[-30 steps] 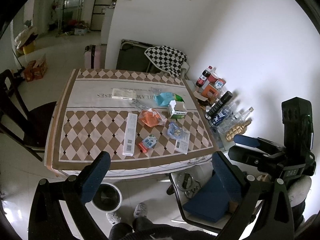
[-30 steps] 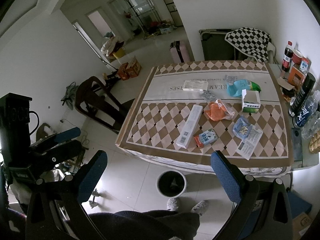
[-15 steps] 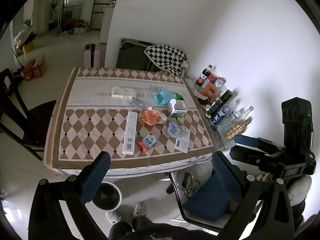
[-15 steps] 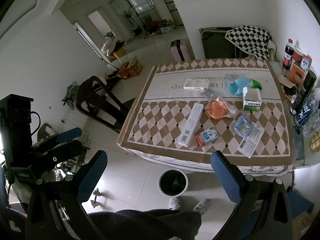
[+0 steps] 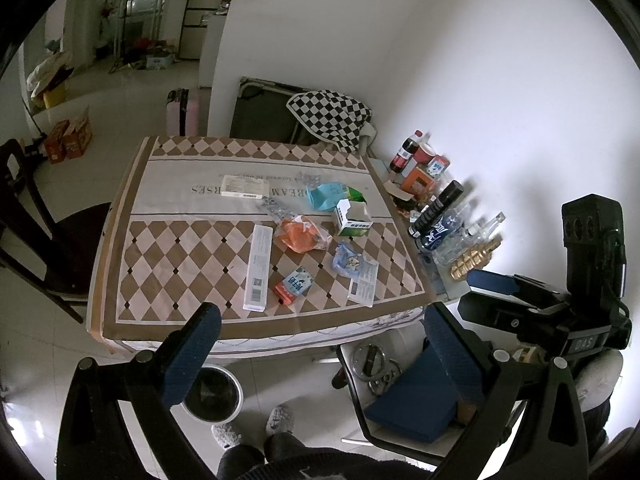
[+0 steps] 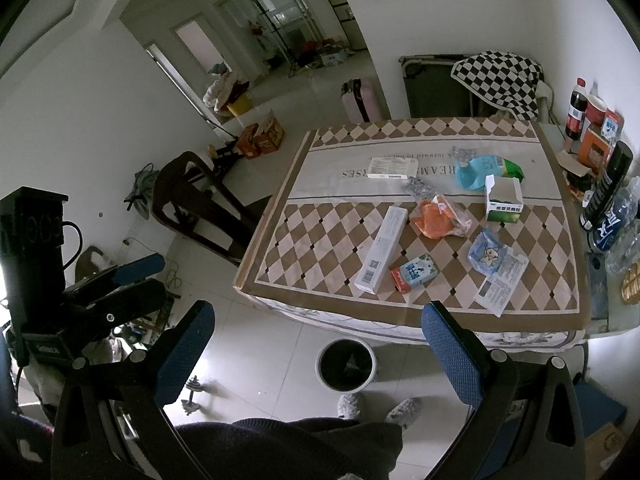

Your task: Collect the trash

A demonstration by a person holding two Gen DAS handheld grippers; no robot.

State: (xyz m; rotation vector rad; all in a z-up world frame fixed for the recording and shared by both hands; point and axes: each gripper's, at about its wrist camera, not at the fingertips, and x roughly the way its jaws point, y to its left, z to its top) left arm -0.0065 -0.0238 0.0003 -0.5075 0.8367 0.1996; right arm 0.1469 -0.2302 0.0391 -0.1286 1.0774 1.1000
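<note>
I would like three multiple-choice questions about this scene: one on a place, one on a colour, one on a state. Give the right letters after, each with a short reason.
1. Where does the bin stand?
A. on the table
B. on the floor by the table's near edge
C. on the dark chair

2. What colour is the crumpled bag in the middle of the table?
A. orange
B. purple
C. black

3. In what state are the two grippers?
A. both open and empty
B. both shut on trash
C. the left one shut on a box

Answers:
1 B, the bin is below the tablecloth's near edge, near the person's slippers.
2 A, the bag beside the long white box is orange.
3 A, the left gripper and the right gripper show wide gaps between their fingers, with nothing in them.
</note>
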